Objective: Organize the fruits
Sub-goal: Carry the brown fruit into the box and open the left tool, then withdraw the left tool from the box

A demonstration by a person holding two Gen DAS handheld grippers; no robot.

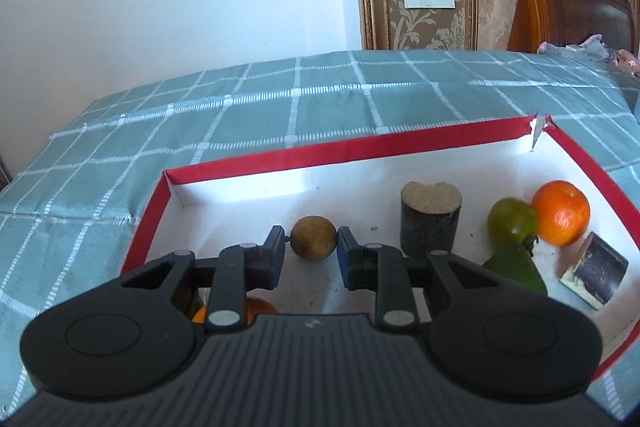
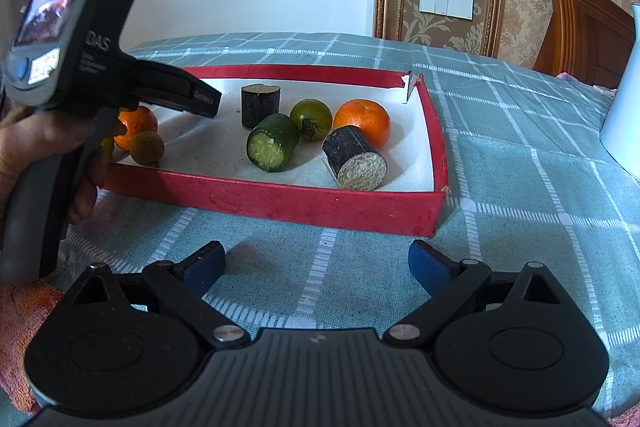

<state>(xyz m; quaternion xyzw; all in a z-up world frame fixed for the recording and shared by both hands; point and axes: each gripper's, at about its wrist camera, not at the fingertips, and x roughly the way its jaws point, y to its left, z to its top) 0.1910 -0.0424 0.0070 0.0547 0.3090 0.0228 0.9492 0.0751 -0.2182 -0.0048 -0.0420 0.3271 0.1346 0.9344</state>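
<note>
A shallow red box [image 2: 280,201] with a white lining is seen lying on a surface covered with a grey-green checked cloth [image 2: 520,155]; whether a bed or a table lies beneath cannot be told. Within the box, toward its right end, are grouped an upright dark sugarcane piece [image 2: 260,105], a cut green cucumber piece [image 2: 274,143] lying on its side, a green tomato [image 2: 311,117], an orange [image 2: 363,121] and a second dark sugarcane piece [image 2: 356,159] on its side near the front wall. At the left end a second orange [image 2: 138,125] and a small brown longan [image 2: 147,147] are found, partly screened in the right wrist view by the left hand-held gripper [image 1: 311,241] and the hand [image 2: 52,143] gripping its handle. In the left wrist view the longan [image 1: 313,237] is seen between the left fingers, which are partly closed around it; a narrow gap shows at each side, so a firm hold cannot be confirmed. The right hand-held gripper [image 2: 316,267] is observed outside the box, above the cloth in front of its front wall, with its fingers spread wide and nothing between them. A white vessel [image 2: 624,99] stands on the cloth at the right edge. Behind, a plain white wall, patterned wallpaper in a gilt frame, a white switch plate [image 2: 446,1] and a wooden headboard [image 2: 580,31] are noted.
</note>
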